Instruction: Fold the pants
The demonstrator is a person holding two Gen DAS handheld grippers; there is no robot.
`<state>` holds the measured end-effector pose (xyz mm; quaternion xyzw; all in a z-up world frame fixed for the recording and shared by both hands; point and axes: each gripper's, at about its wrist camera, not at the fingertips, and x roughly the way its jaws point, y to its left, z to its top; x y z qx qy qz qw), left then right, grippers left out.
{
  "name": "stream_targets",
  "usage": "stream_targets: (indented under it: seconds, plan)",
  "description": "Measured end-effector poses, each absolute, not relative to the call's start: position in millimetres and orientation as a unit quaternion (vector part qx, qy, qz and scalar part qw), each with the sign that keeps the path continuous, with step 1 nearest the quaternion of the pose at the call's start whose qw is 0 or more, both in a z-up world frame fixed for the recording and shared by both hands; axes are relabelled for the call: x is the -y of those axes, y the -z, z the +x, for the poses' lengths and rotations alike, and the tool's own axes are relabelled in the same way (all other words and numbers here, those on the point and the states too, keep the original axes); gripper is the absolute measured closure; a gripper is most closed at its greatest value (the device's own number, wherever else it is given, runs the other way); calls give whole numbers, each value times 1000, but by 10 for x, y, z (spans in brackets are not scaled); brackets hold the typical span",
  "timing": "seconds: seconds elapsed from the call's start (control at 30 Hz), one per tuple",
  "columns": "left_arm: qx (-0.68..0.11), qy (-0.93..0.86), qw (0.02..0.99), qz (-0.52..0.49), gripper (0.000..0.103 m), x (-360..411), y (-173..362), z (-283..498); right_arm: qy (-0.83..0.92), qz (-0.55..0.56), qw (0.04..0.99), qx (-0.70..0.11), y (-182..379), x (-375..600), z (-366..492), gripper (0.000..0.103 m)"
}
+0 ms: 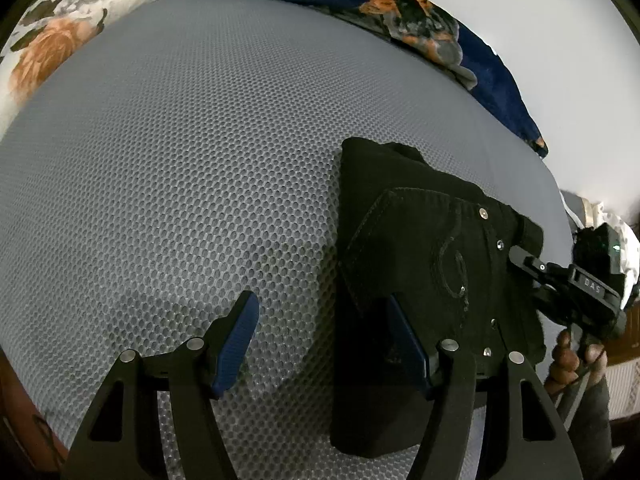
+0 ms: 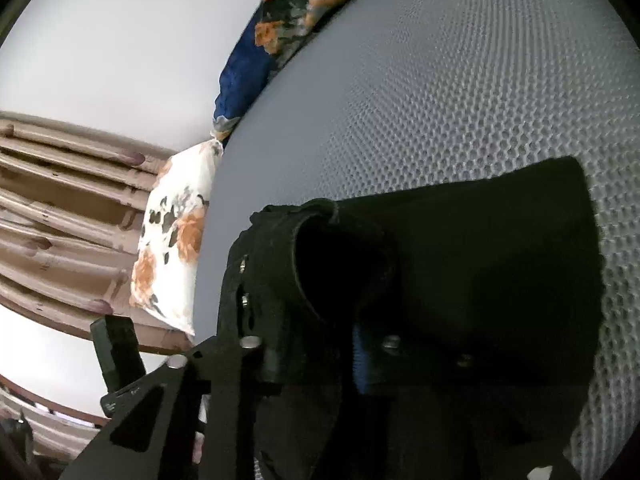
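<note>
Left wrist view. Black pants (image 1: 432,264), folded into a compact bundle, lie on the grey honeycomb-mesh mattress cover (image 1: 180,168), lower right of centre in the frame. A stitched pocket with rivets faces up. The left gripper (image 1: 324,344) enters from the bottom edge with its blue-padded fingers (image 1: 236,344) well apart. The left finger is over bare mesh; the right finger lies against the near left part of the bundle. Nothing is clamped between them. At the right edge, the right gripper (image 1: 520,258) reaches in level with the riveted waistband, its tip meeting the cloth. A person's hand (image 1: 576,356) grips its handle at lower right. A white floral pillow (image 1: 60,28) is at upper left. A navy floral blanket (image 1: 420,28) runs along the top and upper right, against a pale wall.

Right wrist view. The pants (image 2: 460,256) fill the centre and lower right, on the mesh cover (image 2: 460,80). An open cuff or waist edge curls toward the lens at centre. The right gripper (image 2: 352,360) is largely buried in dark cloth; a strip of blue pad shows at lower centre with fabric pressed around it, so the fingers are drawn together on the pants. Pillow (image 2: 172,248) at centre left, blanket (image 2: 288,28) at top centre. Brown slatted woodwork (image 2: 60,200) is at left.
</note>
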<state>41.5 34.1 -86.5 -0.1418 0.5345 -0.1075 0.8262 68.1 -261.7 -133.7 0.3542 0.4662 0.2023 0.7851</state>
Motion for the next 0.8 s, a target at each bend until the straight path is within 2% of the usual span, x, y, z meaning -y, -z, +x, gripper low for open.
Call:
stream_targets:
  seconds: [0.13,0.43,0.8]
  plan:
    - [-536,111,825,-141,36,-326,875,433,-182,343,803,-452,1108,2568,550,90]
    - [-534,120,827,-130,36,-197,816,510,-141,344,832,-413,710,2718,304,91]
    - [-523,142,837,-79,36,166,732,596,-52,378,816,-434,1222,3195,123,93]
